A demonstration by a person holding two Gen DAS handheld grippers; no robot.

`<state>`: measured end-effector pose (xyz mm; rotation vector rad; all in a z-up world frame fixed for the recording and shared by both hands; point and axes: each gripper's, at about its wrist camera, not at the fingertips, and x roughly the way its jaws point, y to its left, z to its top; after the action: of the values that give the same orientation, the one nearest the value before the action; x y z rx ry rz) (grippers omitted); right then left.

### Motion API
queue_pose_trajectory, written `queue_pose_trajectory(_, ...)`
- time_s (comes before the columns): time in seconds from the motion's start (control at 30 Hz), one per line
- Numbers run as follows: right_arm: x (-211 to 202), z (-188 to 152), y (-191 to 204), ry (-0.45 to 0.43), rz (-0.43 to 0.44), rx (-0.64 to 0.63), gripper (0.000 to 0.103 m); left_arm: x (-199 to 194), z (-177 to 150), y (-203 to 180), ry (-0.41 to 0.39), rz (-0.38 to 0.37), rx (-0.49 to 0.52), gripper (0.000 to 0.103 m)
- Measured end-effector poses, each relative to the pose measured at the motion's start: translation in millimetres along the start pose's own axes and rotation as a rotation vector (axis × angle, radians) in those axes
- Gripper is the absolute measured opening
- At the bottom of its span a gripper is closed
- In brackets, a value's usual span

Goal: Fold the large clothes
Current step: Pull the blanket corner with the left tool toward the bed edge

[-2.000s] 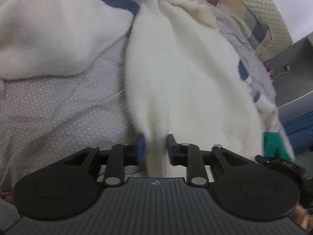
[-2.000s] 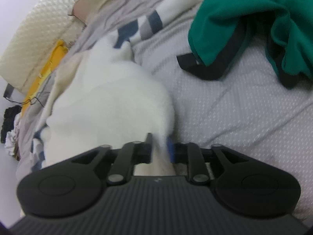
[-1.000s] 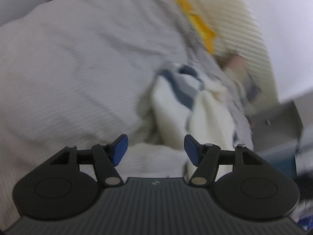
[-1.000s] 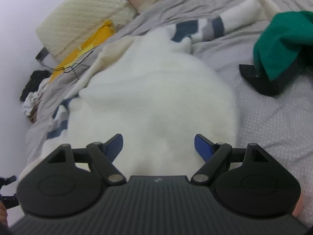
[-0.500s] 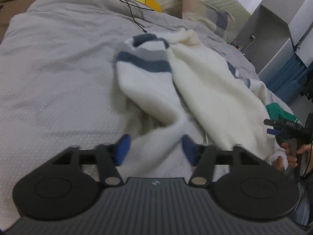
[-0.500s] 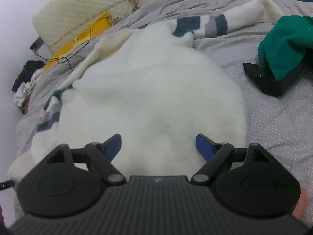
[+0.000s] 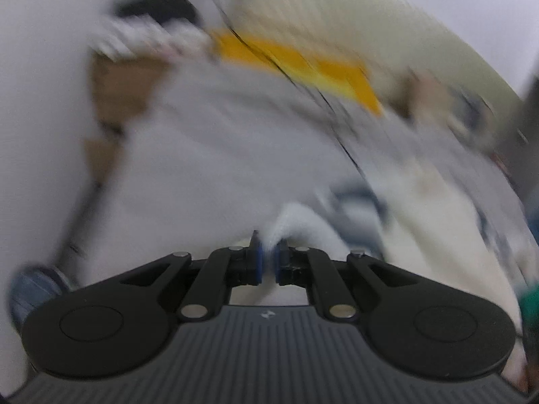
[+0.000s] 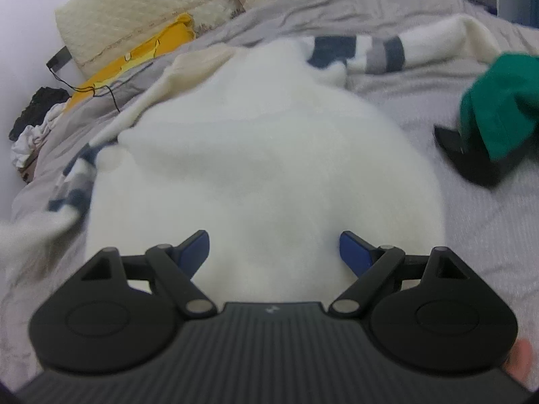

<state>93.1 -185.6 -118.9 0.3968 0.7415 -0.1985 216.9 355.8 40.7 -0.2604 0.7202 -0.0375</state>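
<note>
Left hand-held gripper (image 7: 266, 258) pinched on white sweater (image 7: 296, 222) fold, bg motion-blurred; right (image 8: 274, 247) spread.

We see a bed with a grey cover (image 8: 488, 235), a cream quilted headboard (image 8: 134, 10) and a pale wall (image 8: 27, 17).

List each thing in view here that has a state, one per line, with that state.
Left gripper: jaws have just been closing, now shut on a fold of the white fleece garment.
Right gripper: open, jaws wide over the garment, gripping nothing.
White fleece garment with navy and grey stripes: spread bunched on the grey bedspread, partly folded.
Green garment: crumpled, unfolded.
</note>
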Motion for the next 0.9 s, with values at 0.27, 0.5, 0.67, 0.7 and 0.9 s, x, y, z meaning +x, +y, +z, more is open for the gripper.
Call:
queue_pose_trajectory(0.27,23,15,24,-0.125,-0.023,-0.072,0.087,26,164,35,-0.251,0.292,-0.020,0.006)
queue_pose_trajectory(0.5,49,24,36,-0.138,0.057,-0.107,0.087,164,187,49,-0.176,0.460,-0.028,0.006)
queue_pose_trajectory(0.67,66,25,49,-0.145,0.058,-0.183,0.087,262,149,71,-0.042,0.549,-0.008,0.006)
queue_pose_trajectory(0.7,69,25,51,-0.142,0.052,-0.196,0.086,274,141,79,-0.022,0.549,-0.026,0.007)
queue_pose_trajectory(0.9,81,26,58,-0.132,0.048,-0.227,0.087,290,114,95,-0.004,0.507,-0.128,0.008)
